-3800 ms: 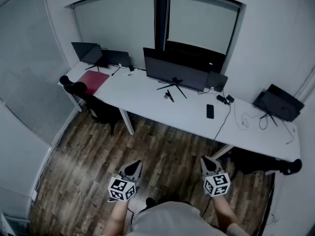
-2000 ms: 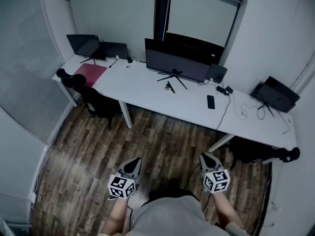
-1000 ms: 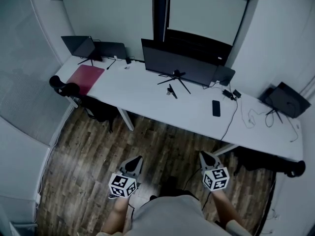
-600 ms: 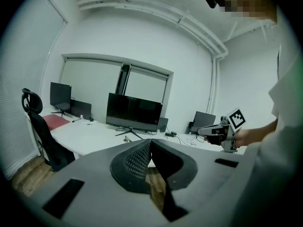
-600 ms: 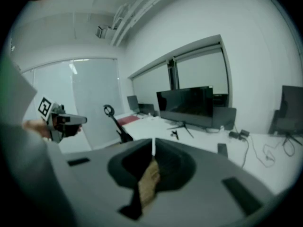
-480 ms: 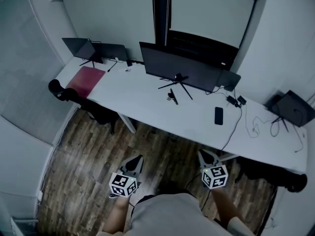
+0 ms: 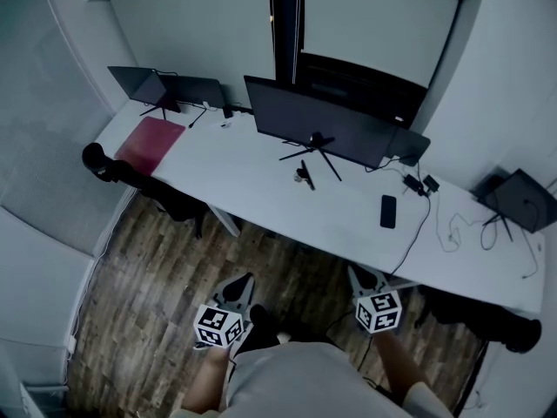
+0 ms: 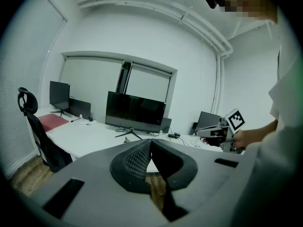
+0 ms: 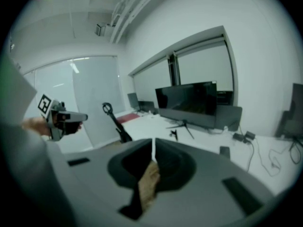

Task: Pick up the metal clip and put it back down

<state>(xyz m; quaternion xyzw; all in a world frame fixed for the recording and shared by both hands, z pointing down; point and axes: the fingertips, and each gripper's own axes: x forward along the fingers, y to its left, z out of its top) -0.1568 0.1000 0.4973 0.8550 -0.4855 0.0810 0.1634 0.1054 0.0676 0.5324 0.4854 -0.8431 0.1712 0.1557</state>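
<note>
The metal clip [image 7: 303,174] is a small dark object on the long white desk [image 7: 261,177], just in front of the middle monitor's stand; it also shows as a dark speck [image 9: 174,135] in the right gripper view. Both grippers hang over the wooden floor, well short of the desk. My left gripper [image 7: 237,287] is shut with nothing in it, its jaws meeting [image 8: 150,143]. My right gripper [image 7: 359,275] also has its jaws together and empty [image 9: 153,145]. Each gripper shows in the other's view: the right gripper [image 8: 222,131] and the left gripper [image 9: 66,117].
A wide monitor [image 7: 318,124] stands mid-desk, with two smaller screens [image 7: 165,87] at the far left and another [image 7: 522,200] at the right. A red pad [image 7: 150,139], a phone [image 7: 387,211] and cables [image 7: 435,225] lie on the desk. A black office chair [image 7: 113,165] stands at its left end.
The desk has come nearer and lower in the head view as the person walks toward it. Both grippers keep their places at the bottom of the picture, jaws unchanged.
</note>
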